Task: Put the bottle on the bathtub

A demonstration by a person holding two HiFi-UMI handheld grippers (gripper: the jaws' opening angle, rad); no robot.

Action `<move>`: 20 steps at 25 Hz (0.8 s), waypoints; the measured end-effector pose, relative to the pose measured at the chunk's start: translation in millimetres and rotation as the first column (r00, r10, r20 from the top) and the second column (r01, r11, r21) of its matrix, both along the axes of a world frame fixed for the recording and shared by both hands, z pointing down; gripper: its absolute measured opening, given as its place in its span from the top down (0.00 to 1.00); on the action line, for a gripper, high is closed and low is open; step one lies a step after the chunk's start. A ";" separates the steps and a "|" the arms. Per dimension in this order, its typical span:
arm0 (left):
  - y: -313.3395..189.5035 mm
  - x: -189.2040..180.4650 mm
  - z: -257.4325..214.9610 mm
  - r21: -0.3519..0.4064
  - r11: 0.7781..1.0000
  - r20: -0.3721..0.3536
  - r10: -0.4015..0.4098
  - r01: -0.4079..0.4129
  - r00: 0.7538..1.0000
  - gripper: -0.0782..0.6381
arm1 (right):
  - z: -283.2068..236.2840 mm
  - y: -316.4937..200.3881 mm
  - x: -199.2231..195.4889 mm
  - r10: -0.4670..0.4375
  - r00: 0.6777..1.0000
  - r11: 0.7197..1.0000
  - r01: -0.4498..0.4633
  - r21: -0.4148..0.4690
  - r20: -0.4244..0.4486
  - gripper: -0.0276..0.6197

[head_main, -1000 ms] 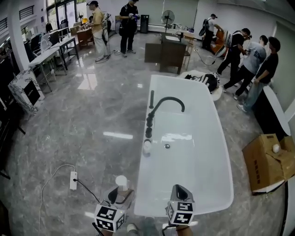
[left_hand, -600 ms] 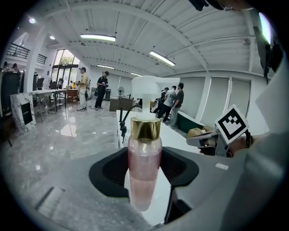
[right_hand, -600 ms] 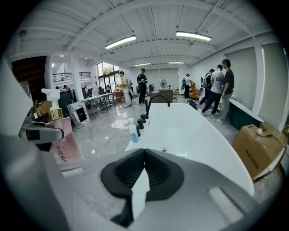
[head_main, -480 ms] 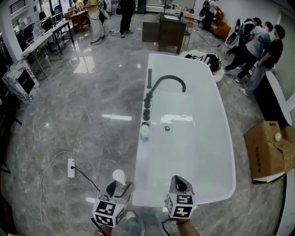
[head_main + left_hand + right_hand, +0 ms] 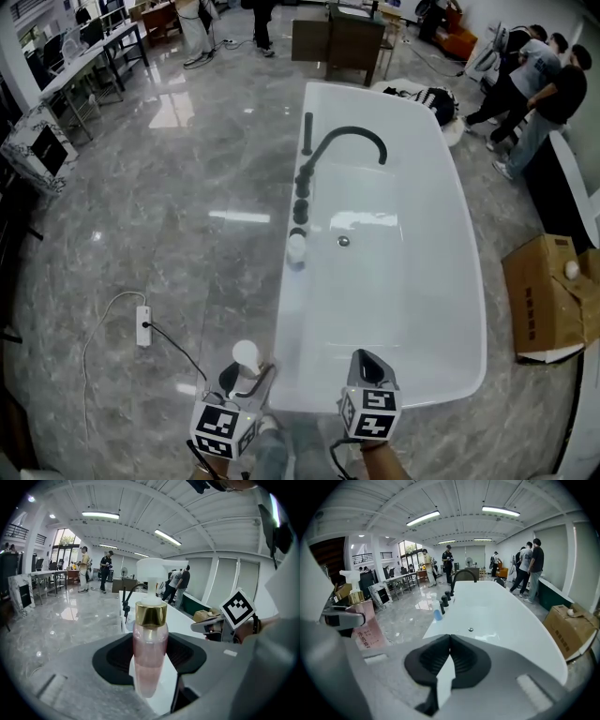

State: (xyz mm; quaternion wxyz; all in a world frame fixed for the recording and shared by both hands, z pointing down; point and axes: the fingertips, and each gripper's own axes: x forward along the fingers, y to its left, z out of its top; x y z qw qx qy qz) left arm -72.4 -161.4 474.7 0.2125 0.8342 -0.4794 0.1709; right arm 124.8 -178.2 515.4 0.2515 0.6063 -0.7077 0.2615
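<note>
— So where is the bottle (image 5: 150, 641) right now?
— Upright between the fingers of the left gripper (image 5: 246, 378); they pinch its pink body below the gold collar; a white pump head sits on top
— And how does it stand to the bathtub (image 5: 422, 328)?
— Seen from the head view, it hangs over the grey floor (image 5: 141, 216), just beside the tub's near left corner and apart from the rim
— What about the right gripper (image 5: 448, 660)?
— Its fingers are pressed together, tip to tip; it hovers at the tub's near end and points along the white basin
— Anything else around?
— A black faucet (image 5: 342, 141) arches over the left rim, with a row of black knobs nearer along that rim; a small flask (image 5: 297, 247) stands on the rim at the near end of that row; a cardboard box (image 5: 548, 300) lies on the floor to the right; a power strip (image 5: 143, 326) lies on the floor to the left
</note>
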 end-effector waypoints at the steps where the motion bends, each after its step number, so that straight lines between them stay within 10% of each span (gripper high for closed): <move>1: -0.3 2.1 2.4 0.002 1.000 0.006 0.010 -0.010 1.000 0.59 | 4.0 0.3 0.9 0.001 1.000 1.000 -0.001 -0.004 0.001 0.95; 20: -16.2 24.1 48.4 -0.012 0.999 0.011 0.041 -0.041 0.999 0.59 | 65.3 -0.1 8.6 0.020 1.000 0.998 -0.018 -0.066 0.024 0.95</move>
